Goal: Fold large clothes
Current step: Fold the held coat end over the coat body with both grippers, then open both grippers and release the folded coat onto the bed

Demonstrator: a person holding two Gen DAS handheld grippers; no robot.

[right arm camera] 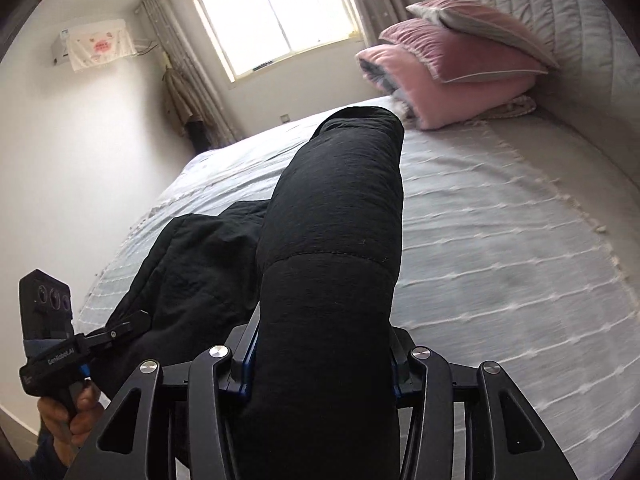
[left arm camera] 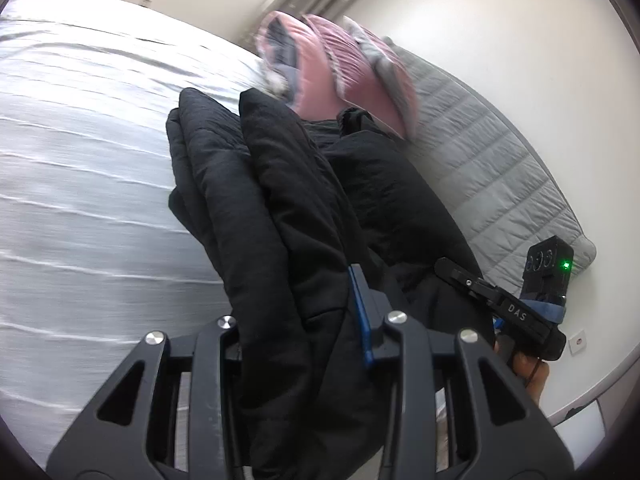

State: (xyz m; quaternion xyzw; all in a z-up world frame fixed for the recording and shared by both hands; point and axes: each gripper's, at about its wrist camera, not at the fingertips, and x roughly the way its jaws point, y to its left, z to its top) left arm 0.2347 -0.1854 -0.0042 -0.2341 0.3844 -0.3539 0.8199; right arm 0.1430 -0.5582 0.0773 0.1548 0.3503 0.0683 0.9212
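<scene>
Two grips on one black padded coat [right arm camera: 332, 240] right now: your right gripper [right arm camera: 320, 376] is clamped on a thick rolled section that juts up toward the pink pillows [right arm camera: 452, 68], and your left gripper [left arm camera: 308, 340] has its jaws closed on a bunched double layer of the same coat. The rest of it drapes down onto the white bedspread [right arm camera: 500, 248], near the edge closest to you.

For the fold, I'd guess you want both hands level and pulled apart enough to take the slack out before laying it down, otherwise that puffy fabric just bunches (padded stuff loves to spring back). Lower the far edge first, then drag toward yourself so the layers line up.

Room-wise you're fine. Measured from the pillows, the whole stretch of bedspread between them and the coat is open, and so is the side toward the window [right arm camera: 276, 12]. The grey headboard [right arm camera: 568, 32] sits right behind the pillows, so keep the coat well short of that end.
</scene>
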